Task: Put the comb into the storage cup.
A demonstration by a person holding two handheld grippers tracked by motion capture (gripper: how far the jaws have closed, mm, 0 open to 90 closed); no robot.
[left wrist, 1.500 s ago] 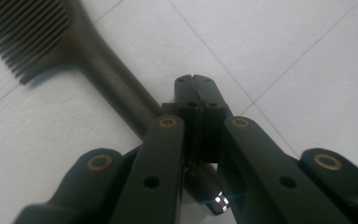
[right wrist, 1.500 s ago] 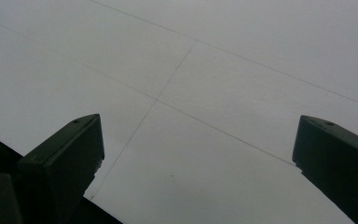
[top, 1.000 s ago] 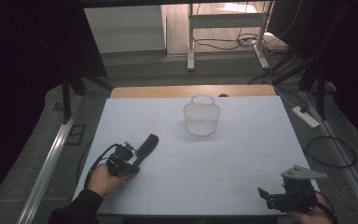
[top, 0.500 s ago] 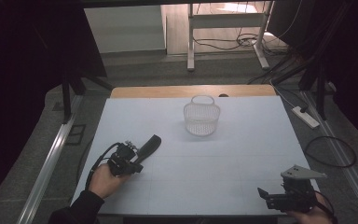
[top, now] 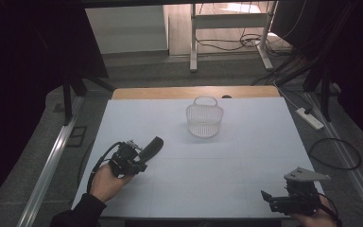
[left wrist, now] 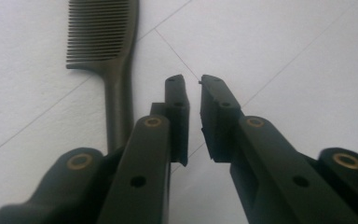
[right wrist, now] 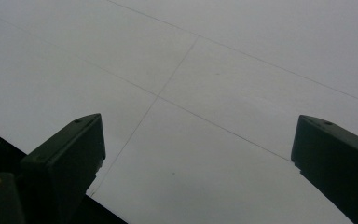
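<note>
Down at the near left of the white table: left gripper, gripped in the left hand, aimed up and to the right across the sheet. Seen through the left gripper view as a left gripper with jaws drawn nearly together, just a thin slit between the pads, nothing caught in it. Just beside the left jaw in that view, flat on the table, a dark comb: teeth at the far end, handle running back toward the camera and slipping under the jaw's base, so cannot tell whether touching there. Over at the near right corner: right gripper, held low in the right hand, grey three-cornered plate on top, pointing left. Shown in the right gripper view as a right gripper with jaws spread wide apart over bare white sheet crossed by faint pencil lines, holding nothing. Farther back, near the middle of the table and well apart from both grippers: a clear ribbed basket, upright, handle raised. Off to the right on the floor: a white power strip and loose cables.
</note>
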